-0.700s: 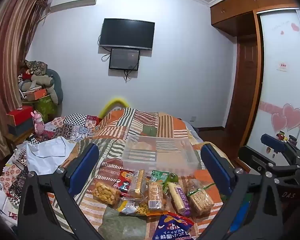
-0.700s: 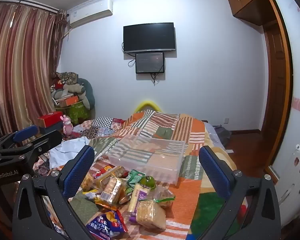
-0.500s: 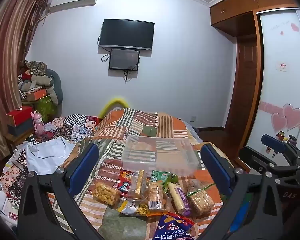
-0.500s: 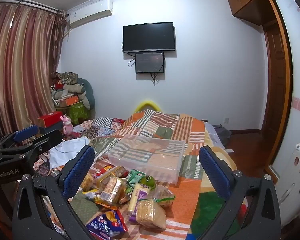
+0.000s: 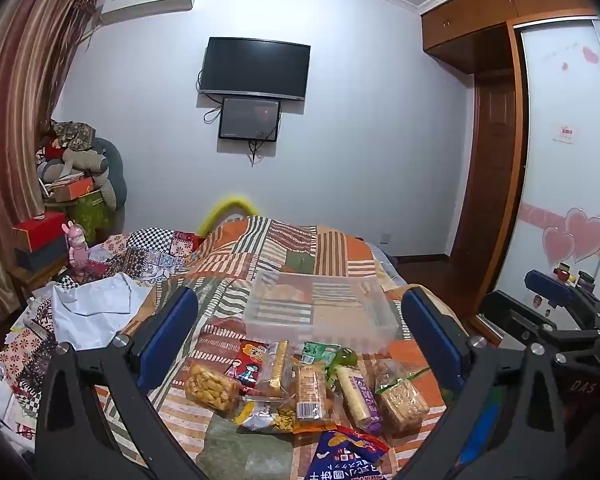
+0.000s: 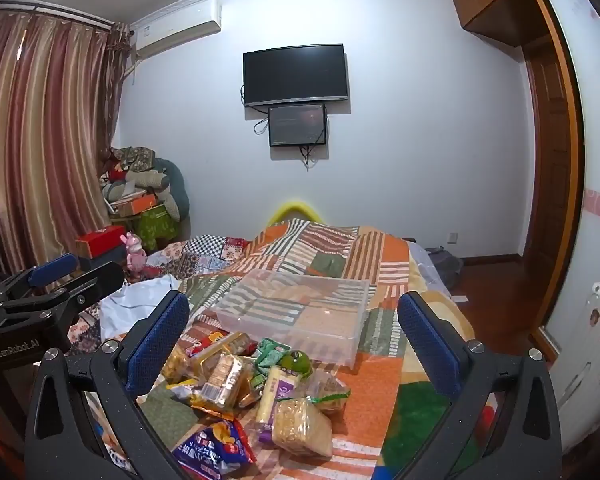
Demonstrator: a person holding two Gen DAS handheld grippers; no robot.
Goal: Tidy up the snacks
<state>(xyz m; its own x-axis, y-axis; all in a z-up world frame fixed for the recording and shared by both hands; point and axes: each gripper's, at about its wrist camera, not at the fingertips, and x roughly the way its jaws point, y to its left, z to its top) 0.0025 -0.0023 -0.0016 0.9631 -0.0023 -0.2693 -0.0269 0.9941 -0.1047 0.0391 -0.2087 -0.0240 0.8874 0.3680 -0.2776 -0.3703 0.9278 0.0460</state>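
Nothing has shifted since the earlier frames — both tools hang where they were above the bed; the left gripper [image 5: 300,344] and right gripper [image 6: 292,340] each stand wide apart, holding nothing. Snacks [image 5: 300,388] lie heaped on the patchwork quilt [image 5: 284,248], just in front of the clear plastic bin [image 5: 320,308], which looks empty. Picking should probably start at the edge of the heap; the cracker bag [image 5: 212,386] sits free on the left — crinkly film, likely slippery, so pinch across its narrow side. Beside the soft loaf-like packet [image 6: 302,426] lies a stiffer cheese-coloured stick [image 6: 274,394].
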